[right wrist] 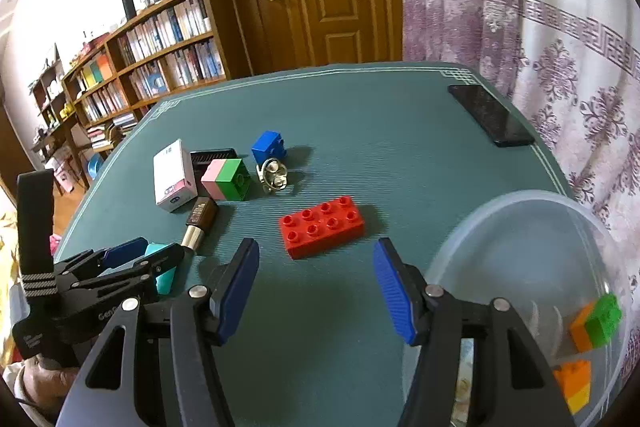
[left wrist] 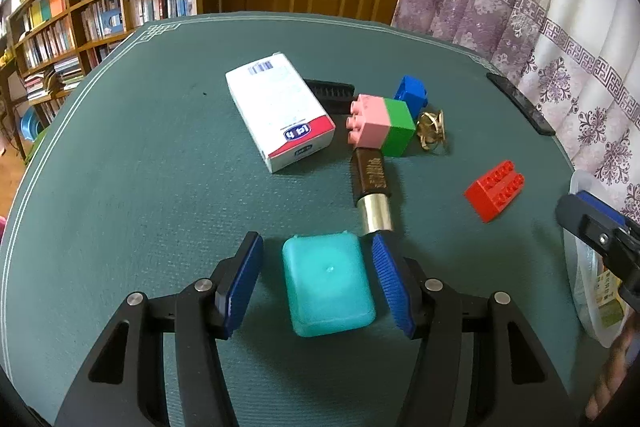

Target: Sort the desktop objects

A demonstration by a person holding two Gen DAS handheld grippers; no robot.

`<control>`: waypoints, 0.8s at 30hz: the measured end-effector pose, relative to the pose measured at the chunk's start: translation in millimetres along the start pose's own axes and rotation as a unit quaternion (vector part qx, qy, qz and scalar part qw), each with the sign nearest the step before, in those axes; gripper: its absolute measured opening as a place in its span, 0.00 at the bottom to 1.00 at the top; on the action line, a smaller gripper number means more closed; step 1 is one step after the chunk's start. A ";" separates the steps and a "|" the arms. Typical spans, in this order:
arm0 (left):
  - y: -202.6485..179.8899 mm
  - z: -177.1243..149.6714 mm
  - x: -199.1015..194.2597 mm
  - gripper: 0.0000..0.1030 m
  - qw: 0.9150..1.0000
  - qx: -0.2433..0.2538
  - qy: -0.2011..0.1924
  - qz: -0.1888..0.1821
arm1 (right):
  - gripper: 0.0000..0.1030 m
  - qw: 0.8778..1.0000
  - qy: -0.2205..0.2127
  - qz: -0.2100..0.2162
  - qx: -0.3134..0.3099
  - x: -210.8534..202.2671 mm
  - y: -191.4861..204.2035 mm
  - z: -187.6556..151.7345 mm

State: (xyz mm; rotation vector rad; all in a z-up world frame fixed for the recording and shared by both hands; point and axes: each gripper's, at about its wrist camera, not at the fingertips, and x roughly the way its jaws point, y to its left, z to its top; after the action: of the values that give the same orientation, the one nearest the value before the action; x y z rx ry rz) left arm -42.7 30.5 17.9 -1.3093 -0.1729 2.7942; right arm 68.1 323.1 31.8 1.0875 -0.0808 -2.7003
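The left gripper (left wrist: 318,281) has its blue ribbed pads standing apart on both sides of a teal plastic case (left wrist: 328,283), smooth with round corners, and gaps show on each side, so it is not squeezing yet. It looks like the step is picking this case up; next the pads must close evenly on its two long sides. The right gripper (right wrist: 316,285) is also open with nothing between its pads, and a red building brick (right wrist: 323,225) with eight round studs lies just past it at 12 o'clock. A clear plastic bowl (right wrist: 500,227) sits at 3 o'clock from that gripper, with orange and green bricks (right wrist: 596,323) inside, so bricks likely go there. From the teal case, a brown and silver lipstick tube (left wrist: 372,187) lies at 1 o'clock, and a white cardboard box (left wrist: 280,111) at 11 o'clock. Farther off are a pink and green brick (left wrist: 380,127), a blue brick (left wrist: 410,95) and a shiny gold metal piece (left wrist: 432,131), all on the bumpy green table mat (left wrist: 140,167).
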 end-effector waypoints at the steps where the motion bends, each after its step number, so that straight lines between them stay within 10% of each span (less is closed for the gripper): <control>1: -0.9 -1.4 -0.5 0.59 1.000 0.001 -0.001 0.000 | 0.62 1.000 0.003 0.000 -0.002 3.3 1.4 0.7; 24: -6.6 -8.6 -2.3 0.45 0.999 0.026 -0.026 0.009 | 0.73 0.998 0.035 -0.028 -0.033 67.3 7.0 15.1</control>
State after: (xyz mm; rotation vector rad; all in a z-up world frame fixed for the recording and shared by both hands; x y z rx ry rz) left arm -34.6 37.5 15.0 -1.2334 -0.0900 2.8287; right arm 11.9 300.2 -1.9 1.1796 0.0519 -2.6897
